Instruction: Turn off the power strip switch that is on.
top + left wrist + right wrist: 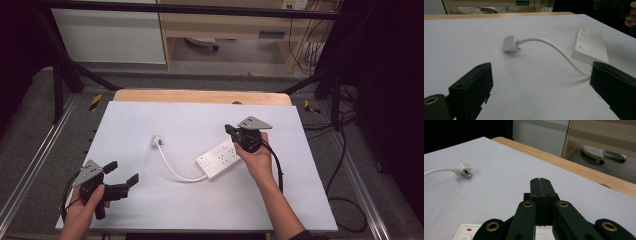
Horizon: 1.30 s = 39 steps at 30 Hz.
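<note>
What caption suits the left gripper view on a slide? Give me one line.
Open left gripper faces a white plug whose cable curves to a power strip on the white table.

Left gripper [123, 172] at near-left of mat [150, 210], jaws spread wide, nothing between them. Right gripper [229, 129] over far end of power strip [219, 158], jaws pressed together. Cord [172, 169] curves from the strip to plug [157, 140], well ahead of left jaws.
</note>
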Available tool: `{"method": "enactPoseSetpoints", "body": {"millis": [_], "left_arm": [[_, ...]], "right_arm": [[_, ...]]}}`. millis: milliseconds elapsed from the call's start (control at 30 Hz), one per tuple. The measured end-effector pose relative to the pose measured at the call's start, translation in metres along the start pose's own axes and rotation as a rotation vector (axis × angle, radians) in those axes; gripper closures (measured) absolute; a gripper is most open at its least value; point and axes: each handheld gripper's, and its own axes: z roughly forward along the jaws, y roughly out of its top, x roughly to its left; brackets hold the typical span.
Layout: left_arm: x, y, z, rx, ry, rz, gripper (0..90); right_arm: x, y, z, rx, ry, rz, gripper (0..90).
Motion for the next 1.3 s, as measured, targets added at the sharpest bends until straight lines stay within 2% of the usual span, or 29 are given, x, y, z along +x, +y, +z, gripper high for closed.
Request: {"method": "enactPoseSetpoints", "body": {"millis": [733, 1300], "left_arm": [[0.0, 0.0, 0.0, 0.001, -0.003, 0.004, 4.6], [0.0, 0.0, 0.0, 0.01, -0.005, 0.004, 4.6]], "right_arm": [[0.001, -0.014, 0.004, 0.06, 0.016, 0.006, 90.0], [0.01, -0.027, 0.013, 0.142, 0.043, -0.009, 90.0]]}}
